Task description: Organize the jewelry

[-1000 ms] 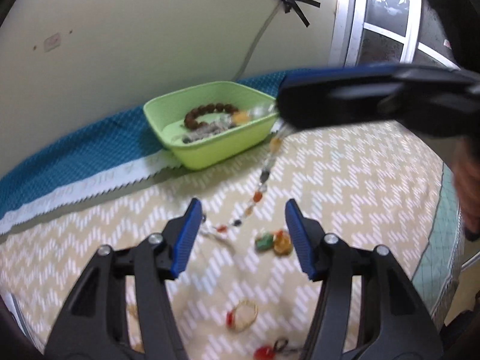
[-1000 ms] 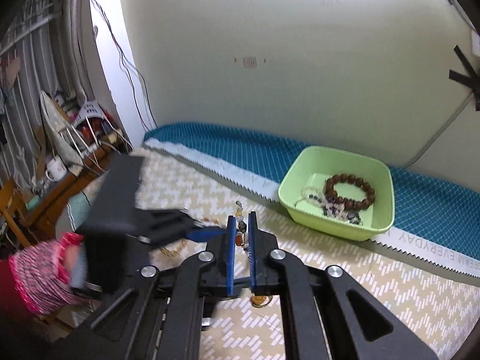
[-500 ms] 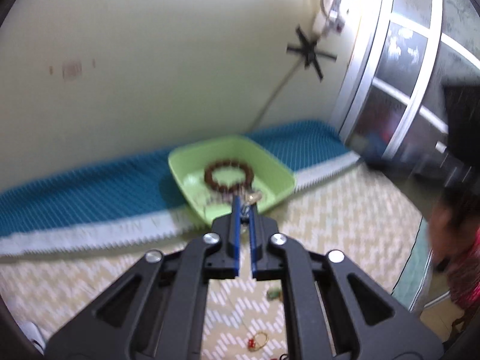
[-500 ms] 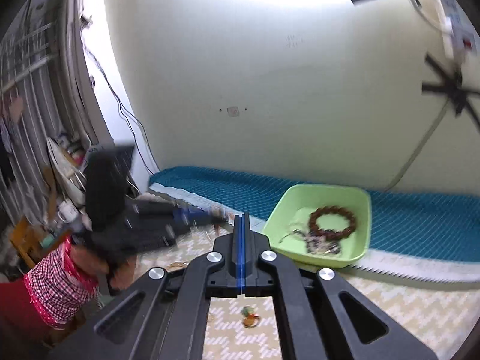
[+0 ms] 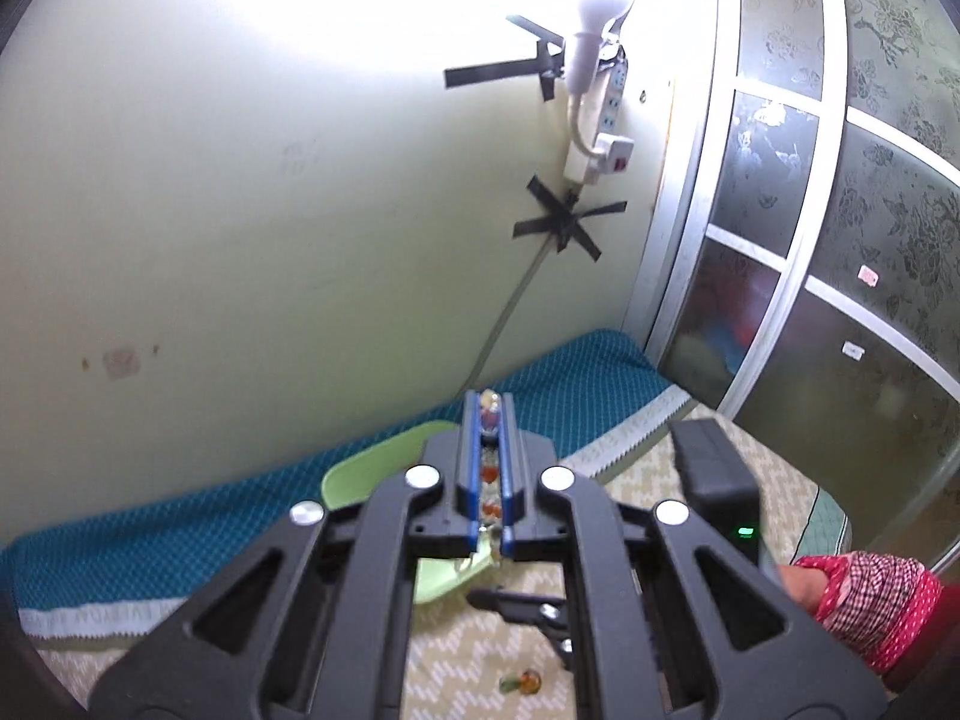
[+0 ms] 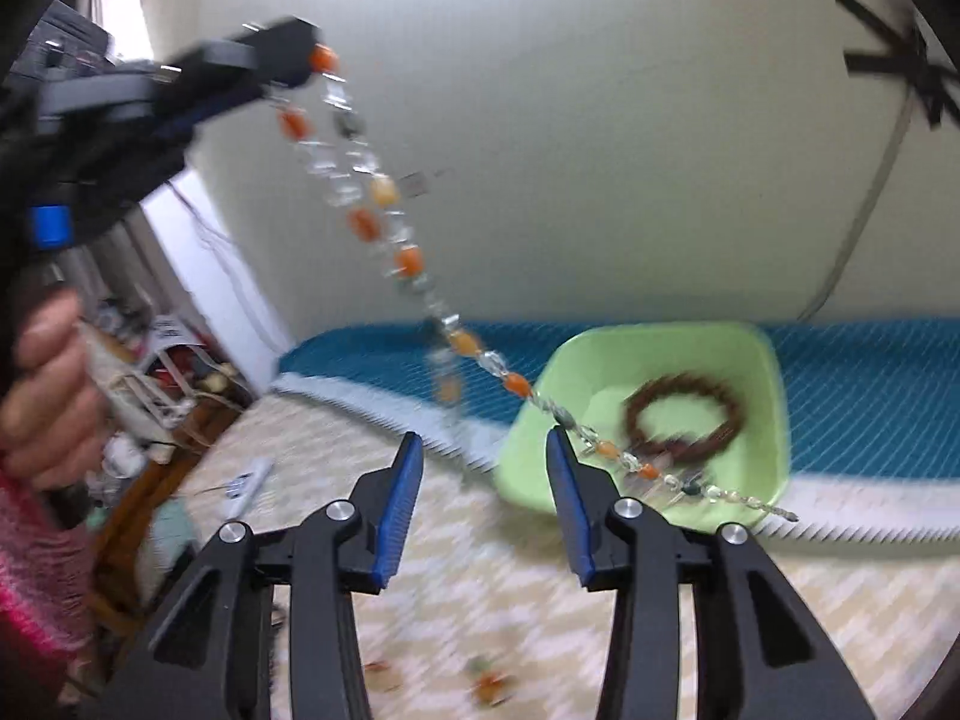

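Your right gripper (image 6: 480, 504) stands wide and empty. Your left gripper (image 5: 491, 468) pinches the necklace (image 6: 384, 216) aloft, its tail trailing into the green tray (image 6: 774, 396) by the far edge. Next, lower and release it there.

A white power strip (image 5: 603, 102) hangs on the pale wall (image 5: 270, 180), its cord (image 5: 510, 312) fixed with black tape (image 5: 567, 222). Frosted glass doors (image 5: 840, 210) stand to the right.

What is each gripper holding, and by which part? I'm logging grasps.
The left gripper pinches the beaded necklace near one end; the rest dangles toward the green tray. The right gripper is open, holding nothing.
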Tool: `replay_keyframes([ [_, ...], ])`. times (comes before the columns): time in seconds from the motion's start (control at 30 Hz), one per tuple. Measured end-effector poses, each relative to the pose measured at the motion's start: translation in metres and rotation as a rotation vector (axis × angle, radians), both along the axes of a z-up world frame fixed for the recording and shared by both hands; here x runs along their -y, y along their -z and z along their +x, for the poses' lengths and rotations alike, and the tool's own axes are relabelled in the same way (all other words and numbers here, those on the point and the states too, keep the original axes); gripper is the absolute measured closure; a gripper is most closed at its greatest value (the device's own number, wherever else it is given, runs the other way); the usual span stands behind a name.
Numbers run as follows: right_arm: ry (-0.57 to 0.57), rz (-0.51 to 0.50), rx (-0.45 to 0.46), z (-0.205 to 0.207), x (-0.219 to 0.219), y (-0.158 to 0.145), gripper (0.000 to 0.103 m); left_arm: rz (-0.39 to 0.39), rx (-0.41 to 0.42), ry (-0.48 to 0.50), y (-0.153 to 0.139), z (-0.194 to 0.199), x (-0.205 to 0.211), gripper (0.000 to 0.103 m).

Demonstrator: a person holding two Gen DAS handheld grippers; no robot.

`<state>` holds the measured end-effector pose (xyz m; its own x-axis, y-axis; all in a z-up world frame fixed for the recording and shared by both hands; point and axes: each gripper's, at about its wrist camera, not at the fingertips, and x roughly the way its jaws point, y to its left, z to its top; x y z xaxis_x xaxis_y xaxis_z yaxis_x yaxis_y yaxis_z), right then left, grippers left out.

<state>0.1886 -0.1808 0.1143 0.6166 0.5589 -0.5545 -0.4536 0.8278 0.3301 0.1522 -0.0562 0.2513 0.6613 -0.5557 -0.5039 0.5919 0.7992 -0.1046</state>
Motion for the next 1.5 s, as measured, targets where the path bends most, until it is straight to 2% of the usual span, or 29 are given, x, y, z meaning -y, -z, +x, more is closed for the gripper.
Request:
replay_keyframes([
  [0.1, 0.064, -0.012, 0.021, 0.024, 0.013, -0.013, 0.087, -0.004, 0.016, -0.008, -0.009, 0.010, 0.008, 0.098],
  [0.17, 0.068, -0.016, 0.025, 0.037, 0.018, -0.021, 0.087, 0.009, 0.014, -0.015, -0.010, 0.019, 0.012, 0.098],
  [0.23, 0.051, -0.026, 0.001, 0.049, 0.017, -0.022, 0.087, 0.032, -0.004, -0.029, -0.003, 0.031, 0.017, 0.098],
  [0.33, 0.054, -0.073, -0.062, 0.071, 0.016, -0.007, 0.087, 0.075, -0.068, -0.056, 0.024, 0.059, 0.026, 0.098],
  [0.4, 0.073, -0.105, -0.103, 0.080, 0.014, 0.005, 0.087, 0.115, -0.148, -0.082, 0.058, 0.082, 0.033, 0.098],
  [0.47, 0.086, -0.132, -0.186, 0.089, 0.014, 0.029, 0.087, 0.199, -0.255, -0.128, 0.098, 0.102, 0.040, 0.097],
  [0.53, 0.082, -0.132, -0.235, 0.090, 0.016, 0.045, 0.086, 0.287, -0.412, -0.175, 0.145, 0.120, 0.042, 0.097],
  [0.6, 0.053, -0.189, -0.241, 0.080, 0.011, 0.056, 0.086, 0.275, -0.543, -0.190, 0.175, 0.128, 0.034, 0.097],
  [0.67, 0.032, -0.201, -0.220, 0.068, 0.009, 0.059, 0.086, 0.277, -0.602, -0.163, 0.188, 0.126, 0.030, 0.097],
  [0.77, 0.034, -0.192, -0.200, 0.053, 0.011, 0.054, 0.086, 0.276, -0.590, -0.170, 0.182, 0.116, 0.023, 0.097],
  [0.87, 0.041, -0.132, -0.182, 0.037, 0.019, 0.043, 0.086, 0.197, -0.590, -0.142, 0.163, 0.098, 0.006, 0.097],
  [0.97, 0.018, -0.078, -0.159, 0.015, 0.021, 0.037, 0.086, 0.163, -0.542, -0.142, 0.147, 0.074, -0.010, 0.096],
  [1.0, 0.011, -0.063, -0.153, 0.003, 0.022, 0.038, 0.087, 0.135, -0.523, -0.142, 0.142, 0.060, -0.020, 0.094],
  [1.07, -0.011, -0.042, -0.158, -0.024, 0.021, 0.044, 0.086, 0.101, -0.484, -0.148, 0.138, 0.036, -0.032, 0.079],
  [1.1, -0.014, -0.036, -0.164, -0.032, 0.021, 0.048, 0.086, 0.086, -0.448, -0.158, 0.137, 0.017, -0.043, 0.075],
  [1.13, -0.016, -0.029, -0.171, -0.042, 0.022, 0.053, 0.086, 0.079, -0.421, -0.162, 0.138, 0.003, -0.048, 0.072],
  [1.27, -0.032, -0.066, -0.158, -0.083, 0.010, 0.080, 0.086, 0.076, -0.357, -0.184, 0.155, -0.051, -0.069, 0.072],
  [1.4, -0.056, -0.145, -0.120, -0.102, -0.007, 0.092, 0.087, 0.097, -0.380, -0.138, 0.190, -0.088, -0.062, 0.072],
  [1.5, -0.081, -0.213, -0.103, -0.100, -0.021, 0.096, 0.087, 0.108, -0.377, -0.106, 0.208, -0.101, -0.054, 0.072],
])
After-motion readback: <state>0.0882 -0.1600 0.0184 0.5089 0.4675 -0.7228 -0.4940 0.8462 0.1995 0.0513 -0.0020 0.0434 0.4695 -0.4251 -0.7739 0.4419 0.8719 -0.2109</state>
